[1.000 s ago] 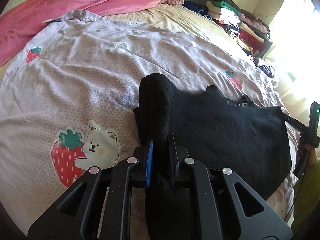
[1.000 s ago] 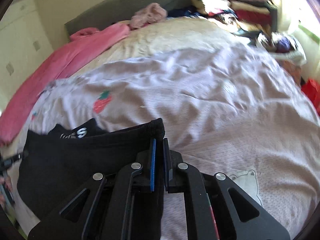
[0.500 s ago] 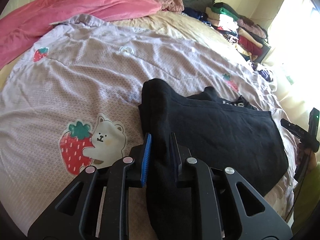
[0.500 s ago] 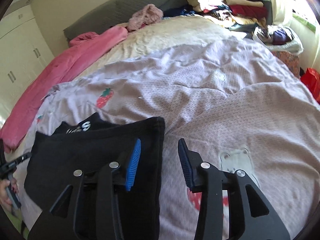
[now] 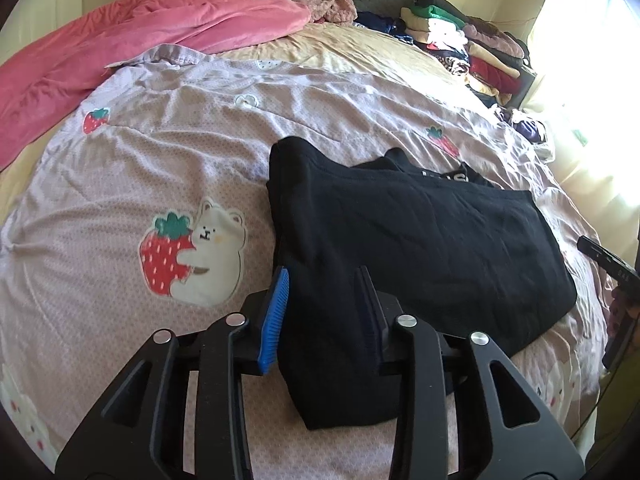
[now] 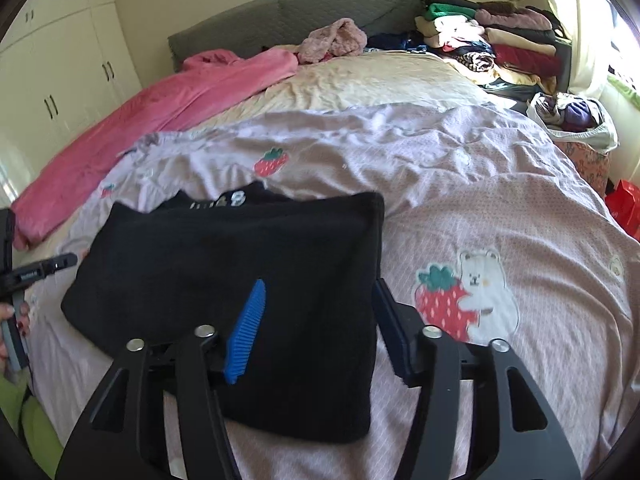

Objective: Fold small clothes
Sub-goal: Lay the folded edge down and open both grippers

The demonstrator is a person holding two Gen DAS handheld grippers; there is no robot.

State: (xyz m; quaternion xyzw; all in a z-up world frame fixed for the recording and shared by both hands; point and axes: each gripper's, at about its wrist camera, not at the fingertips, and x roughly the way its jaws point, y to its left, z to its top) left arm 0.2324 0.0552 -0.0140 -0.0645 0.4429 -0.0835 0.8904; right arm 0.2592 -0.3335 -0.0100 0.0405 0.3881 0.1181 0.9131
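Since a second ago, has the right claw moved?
Yes. The right claw has backed toward the camera, off the black garment's corner, jaws opening.

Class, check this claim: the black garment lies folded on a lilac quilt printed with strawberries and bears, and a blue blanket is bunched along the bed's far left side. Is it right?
One detail is wrong: the blanket is pink, not blue, as the right wrist view shows. The rest holds: the black garment lies folded on the lilac quilt printed with strawberries and bears.
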